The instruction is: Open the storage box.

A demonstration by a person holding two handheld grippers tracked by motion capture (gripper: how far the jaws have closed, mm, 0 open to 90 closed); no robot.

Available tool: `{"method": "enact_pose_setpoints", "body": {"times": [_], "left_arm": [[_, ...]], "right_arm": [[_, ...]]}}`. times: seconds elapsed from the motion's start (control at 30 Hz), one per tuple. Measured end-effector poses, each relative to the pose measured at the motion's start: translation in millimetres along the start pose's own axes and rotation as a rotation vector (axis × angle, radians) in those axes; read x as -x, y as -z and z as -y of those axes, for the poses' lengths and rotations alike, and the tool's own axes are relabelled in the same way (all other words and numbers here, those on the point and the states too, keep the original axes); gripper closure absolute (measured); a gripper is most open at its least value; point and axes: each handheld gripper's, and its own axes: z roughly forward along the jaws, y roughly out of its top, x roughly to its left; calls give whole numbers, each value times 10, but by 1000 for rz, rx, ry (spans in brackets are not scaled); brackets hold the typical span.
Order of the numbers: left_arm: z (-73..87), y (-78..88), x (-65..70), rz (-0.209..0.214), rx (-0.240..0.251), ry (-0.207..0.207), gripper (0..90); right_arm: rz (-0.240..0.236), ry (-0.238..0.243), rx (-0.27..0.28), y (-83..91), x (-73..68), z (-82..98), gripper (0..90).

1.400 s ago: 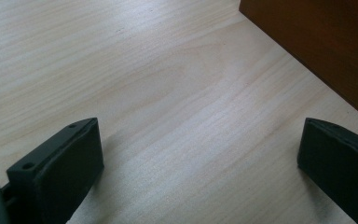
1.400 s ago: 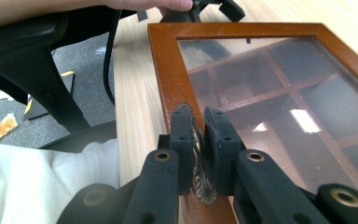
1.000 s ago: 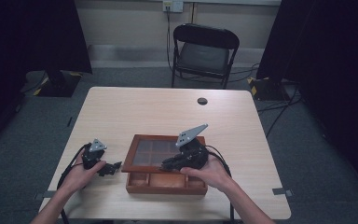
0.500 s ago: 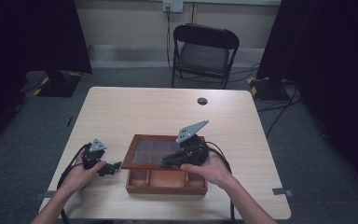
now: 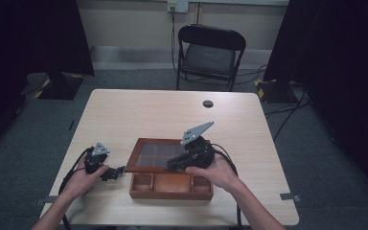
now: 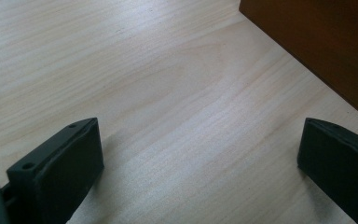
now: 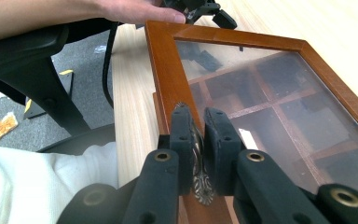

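Observation:
A brown wooden box point(image 5: 170, 191) with several compartments stands near the table's front edge. Its glass-paned lid point(image 5: 153, 155) is tilted up at the front. My right gripper point(image 5: 170, 163) is shut on the small ornate metal clasp point(image 7: 200, 186) on the lid's front rail point(image 7: 168, 79), with the pads point(image 7: 182, 135) pressed on either side of it. My left gripper point(image 5: 117, 171) rests on the table just left of the box, open, with bare wood between its pads point(image 6: 74, 158). The box's side wall point(image 6: 326, 46) lies close ahead of it.
A small dark round thing point(image 5: 208, 103) lies on the far part of the table point(image 5: 172, 115). A black folding chair point(image 5: 211, 52) stands behind the table. Cables trail from both grippers toward the front edge.
My right gripper has shifted slightly with the lid's front edge, still holding the clasp. The left gripper has stayed in place.

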Motion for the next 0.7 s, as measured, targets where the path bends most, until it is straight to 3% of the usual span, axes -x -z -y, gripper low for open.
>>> {"method": "enact_pose_setpoints", "body": {"times": [0.7], "left_arm": [[0, 0, 0, 0, 0, 0, 0]], "right_arm": [[18, 10, 19, 62, 23, -74, 827]]}}
